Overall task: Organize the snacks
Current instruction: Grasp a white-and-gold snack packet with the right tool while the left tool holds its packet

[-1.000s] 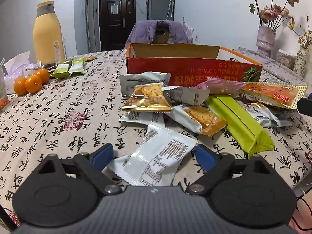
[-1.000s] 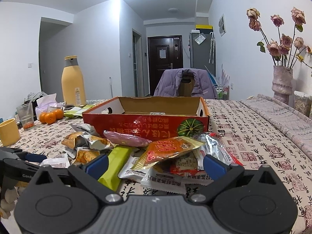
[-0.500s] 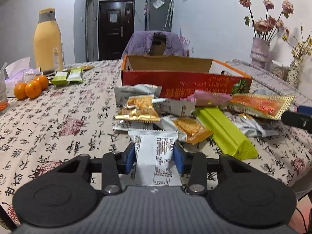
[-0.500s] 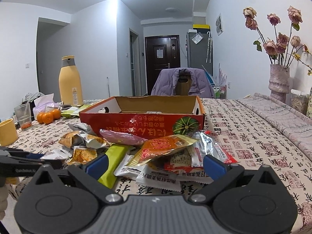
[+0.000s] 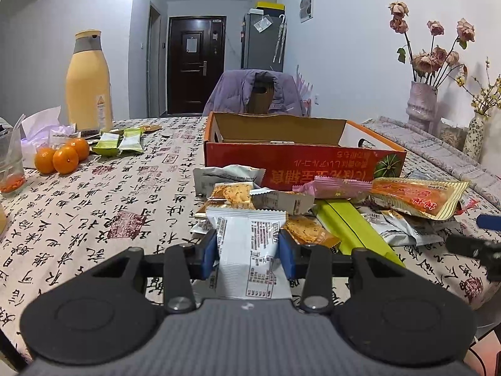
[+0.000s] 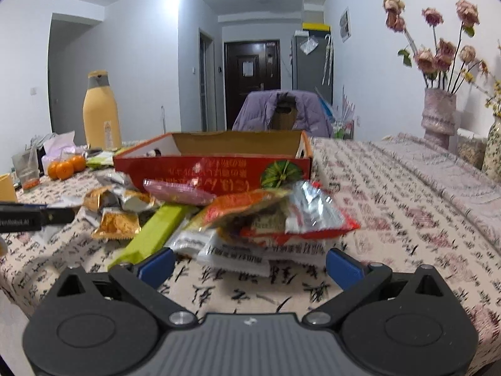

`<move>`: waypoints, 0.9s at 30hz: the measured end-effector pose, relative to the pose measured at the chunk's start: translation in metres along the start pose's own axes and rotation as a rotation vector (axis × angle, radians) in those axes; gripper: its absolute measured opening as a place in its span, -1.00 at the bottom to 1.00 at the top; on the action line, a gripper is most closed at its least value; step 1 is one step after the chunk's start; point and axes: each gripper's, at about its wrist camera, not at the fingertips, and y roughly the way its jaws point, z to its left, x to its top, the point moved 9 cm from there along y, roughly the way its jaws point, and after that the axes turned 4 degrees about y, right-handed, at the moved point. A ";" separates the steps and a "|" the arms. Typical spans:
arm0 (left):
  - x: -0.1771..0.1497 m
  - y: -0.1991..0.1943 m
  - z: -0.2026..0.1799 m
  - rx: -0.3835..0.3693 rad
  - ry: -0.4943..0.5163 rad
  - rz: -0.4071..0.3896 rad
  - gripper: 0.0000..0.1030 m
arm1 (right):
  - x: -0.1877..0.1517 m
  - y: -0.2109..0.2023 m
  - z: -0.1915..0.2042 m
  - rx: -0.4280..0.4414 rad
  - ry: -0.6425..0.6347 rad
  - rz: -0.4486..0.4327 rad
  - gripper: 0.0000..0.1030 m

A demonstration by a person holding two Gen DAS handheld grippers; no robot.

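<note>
We have the white printed foil snack packet [image 5: 250, 250] pinched upright between the blue pads of our left gripper [image 5: 248, 252], lifted just in front of the heap of wrappers. Behind it lie the long lime-green bar packet [image 5: 353, 228], the small golden cracker packets [image 5: 231, 191] and the orange flat pouch [image 5: 416, 195], all on the calligraphy-print tablecloth [image 5: 94, 213]. The open red cardboard box [image 5: 300, 159] stands just beyond them. Our right gripper [image 6: 250, 264] hangs released, its jaws wide apart, near the white packet at the heap's near edge [image 6: 238, 255], touching nothing.
</note>
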 end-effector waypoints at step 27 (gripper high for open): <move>-0.005 0.007 0.004 -0.005 -0.019 0.017 -0.20 | 0.003 0.068 0.007 -0.036 0.111 0.073 0.16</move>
